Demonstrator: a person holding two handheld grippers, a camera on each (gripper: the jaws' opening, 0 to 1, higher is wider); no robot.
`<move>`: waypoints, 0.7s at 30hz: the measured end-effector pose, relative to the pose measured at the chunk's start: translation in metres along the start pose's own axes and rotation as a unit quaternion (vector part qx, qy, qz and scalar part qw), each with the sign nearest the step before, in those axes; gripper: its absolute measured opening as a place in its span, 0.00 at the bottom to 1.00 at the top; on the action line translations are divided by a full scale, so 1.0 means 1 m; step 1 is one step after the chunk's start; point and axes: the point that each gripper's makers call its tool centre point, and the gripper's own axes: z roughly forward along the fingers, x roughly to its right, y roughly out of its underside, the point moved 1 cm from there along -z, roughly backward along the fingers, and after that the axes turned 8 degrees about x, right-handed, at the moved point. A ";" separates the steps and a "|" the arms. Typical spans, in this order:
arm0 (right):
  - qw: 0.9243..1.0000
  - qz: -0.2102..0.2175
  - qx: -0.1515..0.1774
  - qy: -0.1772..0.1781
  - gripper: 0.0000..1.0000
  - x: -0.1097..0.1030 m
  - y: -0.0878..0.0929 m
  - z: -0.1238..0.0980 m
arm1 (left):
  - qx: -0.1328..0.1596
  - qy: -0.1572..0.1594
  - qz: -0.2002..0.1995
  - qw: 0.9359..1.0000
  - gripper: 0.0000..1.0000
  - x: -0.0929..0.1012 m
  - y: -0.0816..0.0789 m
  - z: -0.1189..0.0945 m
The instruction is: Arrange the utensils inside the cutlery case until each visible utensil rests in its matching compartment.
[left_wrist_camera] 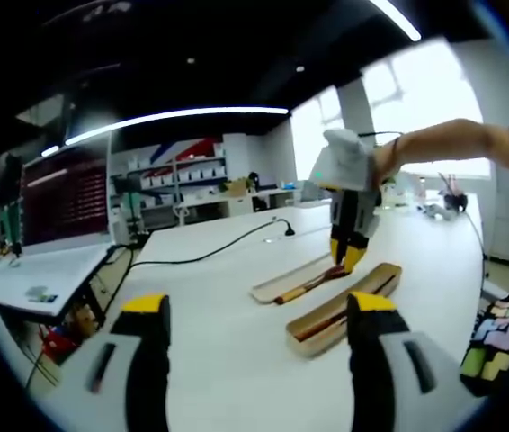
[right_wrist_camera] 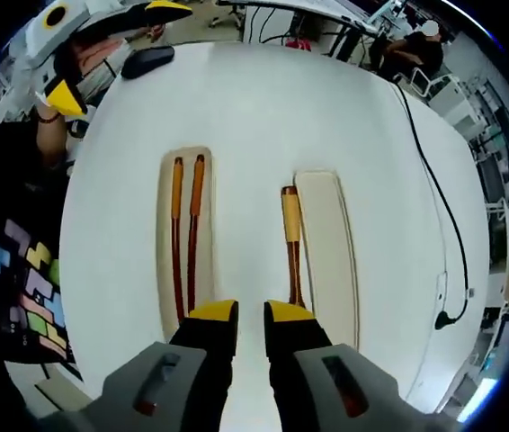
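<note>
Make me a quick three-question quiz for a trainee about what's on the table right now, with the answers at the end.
1. True or false: the yellow-tipped left gripper has its jaws shut tight.
2. How many orange-and-brown chopsticks lie in the open pale wooden case? A) one B) two C) four
3. Fill in: the orange-handled brown utensil lies on the white table, right beside the pale flat ___.

Key
1. False: the jaws stand wide apart with nothing between them.
2. B
3. lid
</note>
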 end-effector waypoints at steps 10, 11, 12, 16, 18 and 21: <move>0.999 0.032 0.008 0.017 0.13 0.011 0.028 0.001 | 0.007 0.028 -0.010 1.000 0.80 0.017 0.000 0.013; 0.999 0.031 0.009 0.018 0.13 0.011 0.030 0.002 | 0.008 0.029 -0.011 0.999 0.79 0.018 -0.001 0.014; 0.999 0.031 0.009 0.019 0.13 0.011 0.030 0.002 | 0.006 0.031 -0.011 0.999 0.78 0.019 -0.001 0.015; 0.999 0.032 0.009 0.029 0.14 0.012 0.036 0.002 | 0.006 0.035 -0.002 0.999 0.78 0.022 -0.004 0.020; 0.998 0.039 0.018 0.039 0.15 0.012 0.036 0.001 | 0.000 0.032 0.000 0.999 0.77 0.020 -0.003 0.023; 0.998 0.046 0.024 0.046 0.15 0.013 0.041 -0.002 | -0.027 0.042 0.008 0.999 0.73 0.019 0.004 0.031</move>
